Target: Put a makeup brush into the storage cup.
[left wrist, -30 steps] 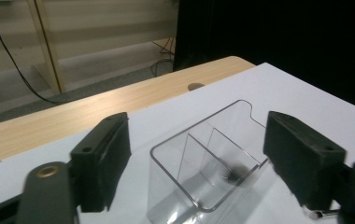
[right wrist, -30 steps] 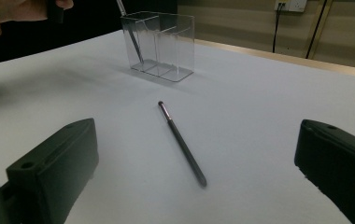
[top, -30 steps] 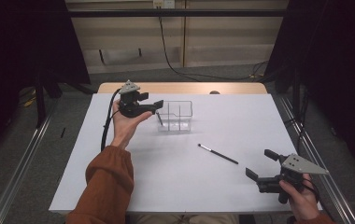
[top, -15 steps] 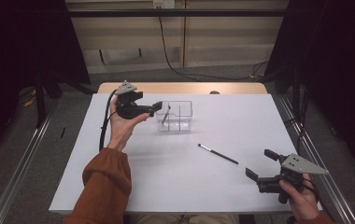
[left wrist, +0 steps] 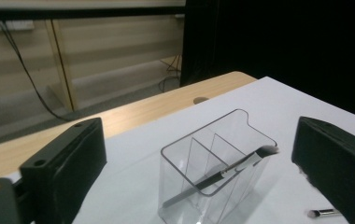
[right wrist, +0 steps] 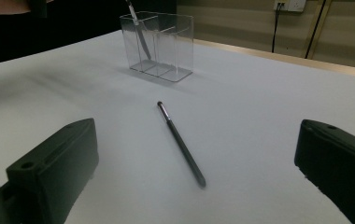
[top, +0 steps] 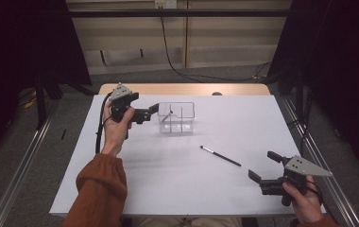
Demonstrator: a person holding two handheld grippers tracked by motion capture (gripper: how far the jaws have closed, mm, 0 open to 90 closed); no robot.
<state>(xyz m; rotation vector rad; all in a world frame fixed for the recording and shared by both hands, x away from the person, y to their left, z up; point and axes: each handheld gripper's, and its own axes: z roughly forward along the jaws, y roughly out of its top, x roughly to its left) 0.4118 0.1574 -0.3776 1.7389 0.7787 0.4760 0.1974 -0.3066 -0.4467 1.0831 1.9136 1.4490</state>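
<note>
There are two brushes: one point(top: 168, 116) leans inside the left compartment of the one clear box point(top: 176, 118), the other point(top: 220, 156) lies flat on the white table point(top: 243, 123). The left gripper point(top: 152, 110), beside the box, has just opened and holds nothing. The right gripper point(top: 262, 166) is open too, its jaw tips cut off in its own view.

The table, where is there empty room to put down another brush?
The white table has bare room along its near edge, between the left hand's sleeve and the right gripper. The right far corner, beyond the clear organizer, is bare too. It is more crowded in the middle, where a brush lies, and around the organizer, where the left gripper hovers open.
</note>
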